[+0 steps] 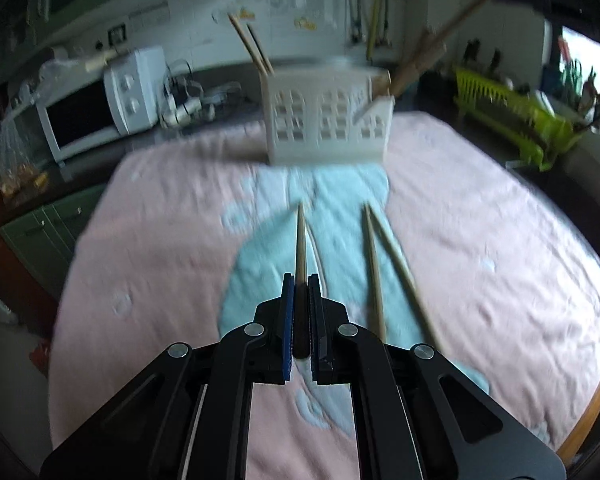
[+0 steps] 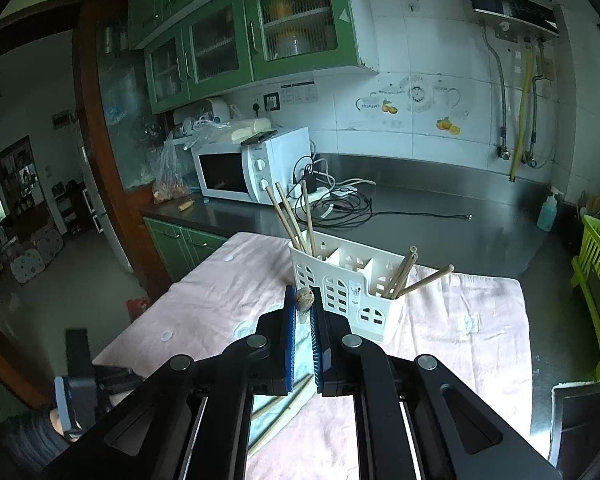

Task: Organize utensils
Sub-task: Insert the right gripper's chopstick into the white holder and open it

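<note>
between the blue pads of your left gripper (image 1: pixel 301 280) sits a single chopstick (image 1: pixel 301 240), clamped tight and pointing straight ahead, low over the pink towel (image 1: pixel 172 216) on the worktop. just to the right of that gripper two loose chopsticks (image 1: pixel 384 264) lie on the towel's blue patch, their far tips meeting. well ahead stands the white utensil caddy (image 1: pixel 324 120), blurred, with sticks leaning out of its left and right ends. your right gripper (image 2: pixel 303 300) is nearly closed on a chopstick end (image 2: pixel 305 298), seen end-on at the fingertips. just beyond and slightly right of it is the caddy (image 2: pixel 348 292), with chopsticks in its left compartment (image 2: pixel 292 220) and more in its right compartment (image 2: pixel 404 272).
</note>
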Available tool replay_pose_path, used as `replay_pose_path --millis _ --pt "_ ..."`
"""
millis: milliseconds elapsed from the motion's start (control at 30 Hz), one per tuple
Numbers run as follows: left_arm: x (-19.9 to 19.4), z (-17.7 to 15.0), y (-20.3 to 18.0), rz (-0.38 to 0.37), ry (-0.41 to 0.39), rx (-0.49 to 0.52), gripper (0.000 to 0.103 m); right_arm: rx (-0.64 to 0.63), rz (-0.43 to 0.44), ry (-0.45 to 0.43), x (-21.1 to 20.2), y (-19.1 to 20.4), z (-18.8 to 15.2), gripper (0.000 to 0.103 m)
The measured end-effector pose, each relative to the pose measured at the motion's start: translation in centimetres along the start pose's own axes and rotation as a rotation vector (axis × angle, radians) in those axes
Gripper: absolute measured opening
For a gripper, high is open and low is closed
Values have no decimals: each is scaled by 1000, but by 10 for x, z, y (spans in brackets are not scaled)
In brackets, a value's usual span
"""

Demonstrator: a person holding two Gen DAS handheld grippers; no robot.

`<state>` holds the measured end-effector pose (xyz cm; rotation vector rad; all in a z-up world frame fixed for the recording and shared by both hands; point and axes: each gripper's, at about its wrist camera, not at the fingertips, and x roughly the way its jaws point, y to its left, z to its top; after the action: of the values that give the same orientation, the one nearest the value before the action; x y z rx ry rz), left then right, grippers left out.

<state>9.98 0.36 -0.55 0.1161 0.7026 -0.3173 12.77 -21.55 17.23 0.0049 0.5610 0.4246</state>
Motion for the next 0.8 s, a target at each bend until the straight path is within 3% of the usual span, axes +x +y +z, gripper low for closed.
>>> replay_pose_path --millis 167,367,800 --pt "-4 23 10 16 -87 -40 5 2 0 -9 -1 0 2 7" --pt "-4 44 19 -4 -130 -93 5 4 -11 -23 -5 -4 9 7" --pt "-30 125 12 -31 -240 -84 5 -22 -74 -67 -25 -21 56 7"
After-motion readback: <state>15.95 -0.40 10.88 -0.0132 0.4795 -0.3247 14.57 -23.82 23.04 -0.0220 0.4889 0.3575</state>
